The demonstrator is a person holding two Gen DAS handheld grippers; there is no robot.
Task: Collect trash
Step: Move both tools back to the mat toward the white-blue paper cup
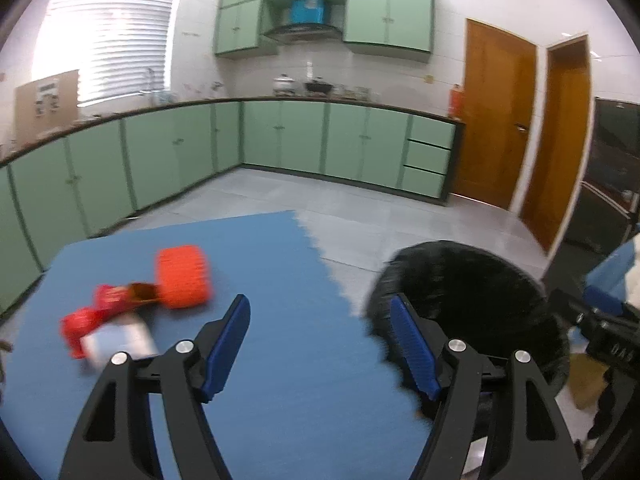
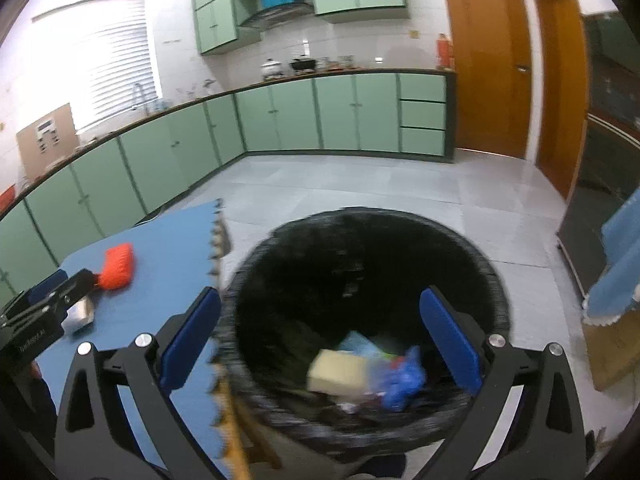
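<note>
The right gripper [image 2: 320,328] hangs wide apart and empty over the black-lined round bin [image 2: 496,280], lower centre, likely for dropping; the left gripper [image 1: 320,340], also spread and empty, faces the red crumpled wrappers [image 1: 96,316] at lower left on the blue foam mat [image 1: 260,264].

Daylight floods through a blinded window [image 1: 108,36] at upper left in both wrist views, blowing out to white glare and washing the nearby wall, while the rest of the kitchen sits in soft, even light with faint sheen on the floor tiles [image 2: 360,184]. Fisheye distortion bows the cabinets [image 1: 280,140] and darkens the frame corners. Motion blur smears the red litter [image 1: 120,308] at lower left and the bin's contents [image 2: 360,368].
</note>
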